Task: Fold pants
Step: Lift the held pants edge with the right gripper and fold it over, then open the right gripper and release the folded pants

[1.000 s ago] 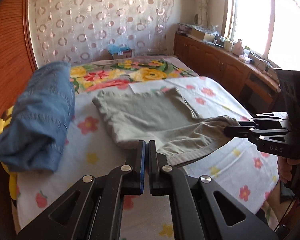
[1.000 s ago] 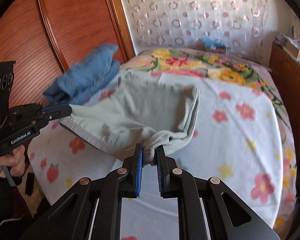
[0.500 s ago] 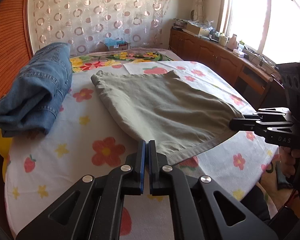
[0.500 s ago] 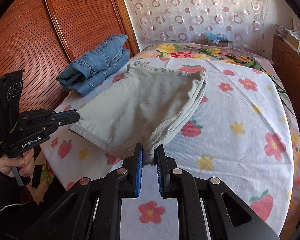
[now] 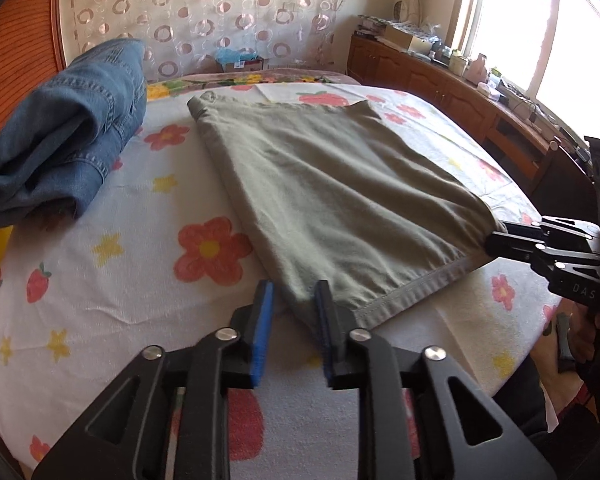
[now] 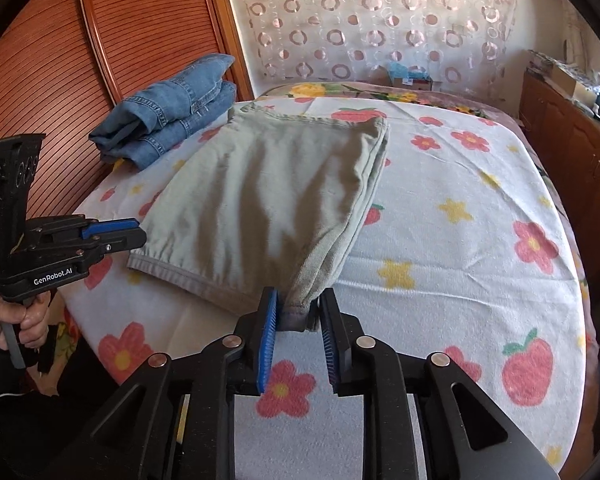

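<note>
The folded grey-green pants (image 5: 332, 184) lie flat on the flowered bed cover (image 5: 112, 280), also in the right wrist view (image 6: 268, 192). My left gripper (image 5: 294, 300) is open at the near left corner of the hem; it shows in the right wrist view (image 6: 128, 232) just left of that corner. My right gripper (image 6: 298, 312) is open, with the near right corner of the pants still between its blue pads. In the left wrist view the right gripper (image 5: 496, 238) sits at that corner.
Folded blue jeans (image 5: 64, 128) lie at the far left of the bed, beside a wooden wardrobe (image 6: 100, 48). A wooden cabinet (image 5: 460, 100) under a window runs along the right. A cardboard box (image 6: 404, 76) stands by the curtain.
Both grippers lowered the pants' near edge onto the bed and then opened. The pants went from lifted and sagging to lying flat.
</note>
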